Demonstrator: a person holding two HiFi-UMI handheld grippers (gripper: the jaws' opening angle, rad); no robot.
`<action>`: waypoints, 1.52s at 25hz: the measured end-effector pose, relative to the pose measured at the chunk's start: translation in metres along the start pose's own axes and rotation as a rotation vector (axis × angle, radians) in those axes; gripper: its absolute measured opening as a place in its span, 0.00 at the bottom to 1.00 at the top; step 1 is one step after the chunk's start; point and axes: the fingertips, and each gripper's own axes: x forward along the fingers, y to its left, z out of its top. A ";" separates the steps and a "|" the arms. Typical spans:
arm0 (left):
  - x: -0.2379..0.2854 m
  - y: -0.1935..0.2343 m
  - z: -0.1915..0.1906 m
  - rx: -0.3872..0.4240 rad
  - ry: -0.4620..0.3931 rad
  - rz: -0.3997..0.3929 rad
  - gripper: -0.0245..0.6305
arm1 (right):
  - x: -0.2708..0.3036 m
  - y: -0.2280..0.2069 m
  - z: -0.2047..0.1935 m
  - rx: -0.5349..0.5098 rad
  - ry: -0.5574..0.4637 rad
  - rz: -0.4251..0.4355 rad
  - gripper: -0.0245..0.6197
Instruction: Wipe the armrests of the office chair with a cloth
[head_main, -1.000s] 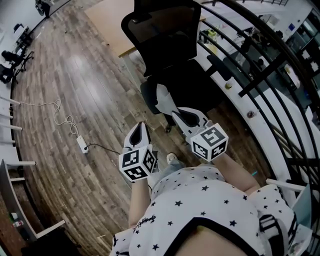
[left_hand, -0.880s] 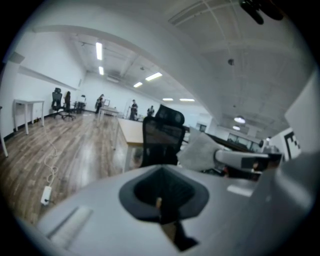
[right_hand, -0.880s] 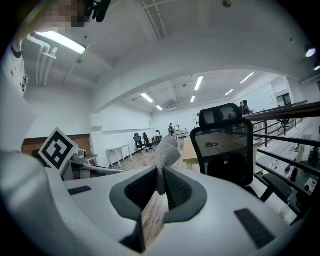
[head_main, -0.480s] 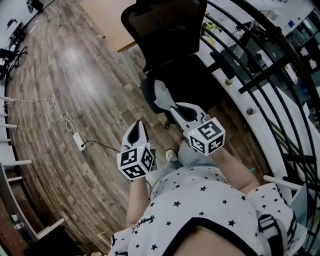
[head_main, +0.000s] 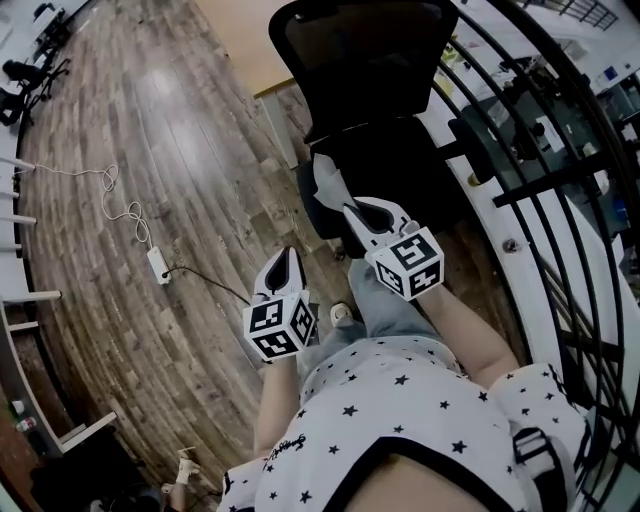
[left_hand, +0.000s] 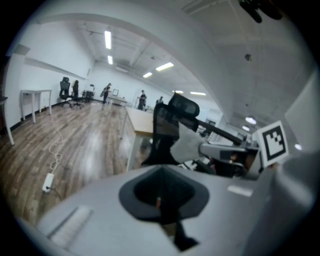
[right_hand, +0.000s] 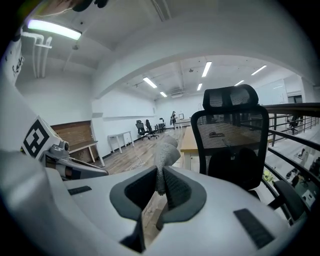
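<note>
Cloth (head_main: 328, 184) is pinched in our right gripper (head_main: 353, 212): its 2 jaws are clamped on the pale grey fold, which stands up past the tips. We hold it in front of the office chair (head_main: 372, 70), whose black mesh back is upright and faces us. In the head view the cloth overlaps the left edge of the seat. It is apart from the 1 armrest (right_hand: 289, 199) we can see. Our left gripper (head_main: 289, 254) hangs lower, over the wood floor (head_main: 150, 150), with its jaws pressed together on nothing. A white power strip (head_main: 157, 264) lies well apart from the chair. A black railing (head_main: 545, 185) runs along the right.
</note>
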 end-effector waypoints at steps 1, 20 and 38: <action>0.006 0.001 -0.001 -0.007 0.008 0.004 0.05 | 0.008 -0.005 -0.001 -0.005 0.009 0.005 0.10; 0.090 0.015 -0.026 -0.066 0.125 0.068 0.05 | 0.143 -0.098 -0.063 -0.107 0.210 0.007 0.10; 0.117 0.036 -0.061 -0.126 0.218 0.113 0.05 | 0.234 -0.126 -0.125 -0.355 0.395 0.028 0.10</action>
